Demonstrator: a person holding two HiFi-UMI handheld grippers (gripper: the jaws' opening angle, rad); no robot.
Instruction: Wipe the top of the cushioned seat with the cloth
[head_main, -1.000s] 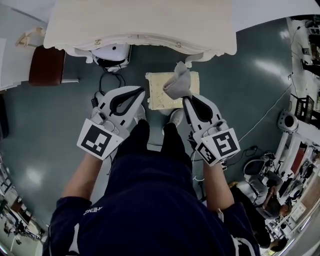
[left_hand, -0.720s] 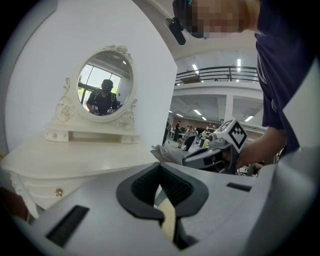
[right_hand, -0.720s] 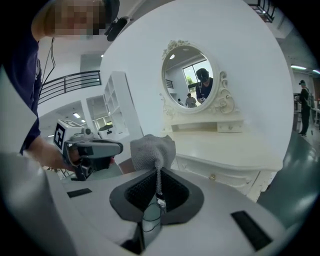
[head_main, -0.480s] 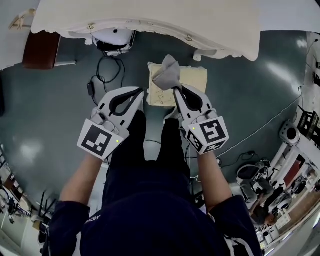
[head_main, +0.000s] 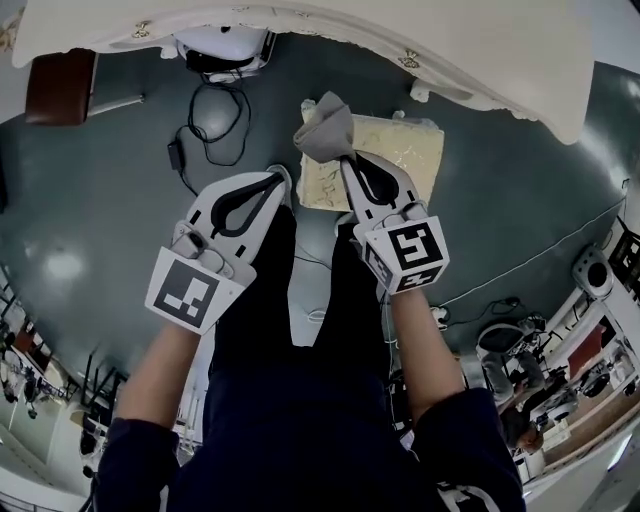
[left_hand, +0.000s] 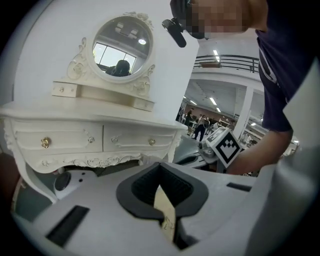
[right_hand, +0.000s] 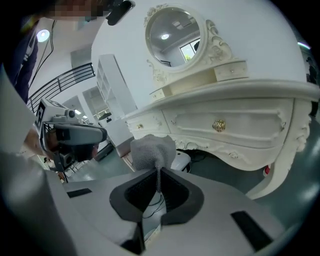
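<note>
One gripped cloth (head_main: 325, 130), perhaps over seat (head_main: 420, 150).

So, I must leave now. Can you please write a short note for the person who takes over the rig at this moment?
Right hand-held gripper: shut on the grey cloth, which hangs over the left edge of the cushioned seat; whether it touches the seat cannot be judged.
Left hand-held gripper: shut, empty, to the left of the seat.
Done: cloth is in grasp.
Left: wipe the seat top.
</note>
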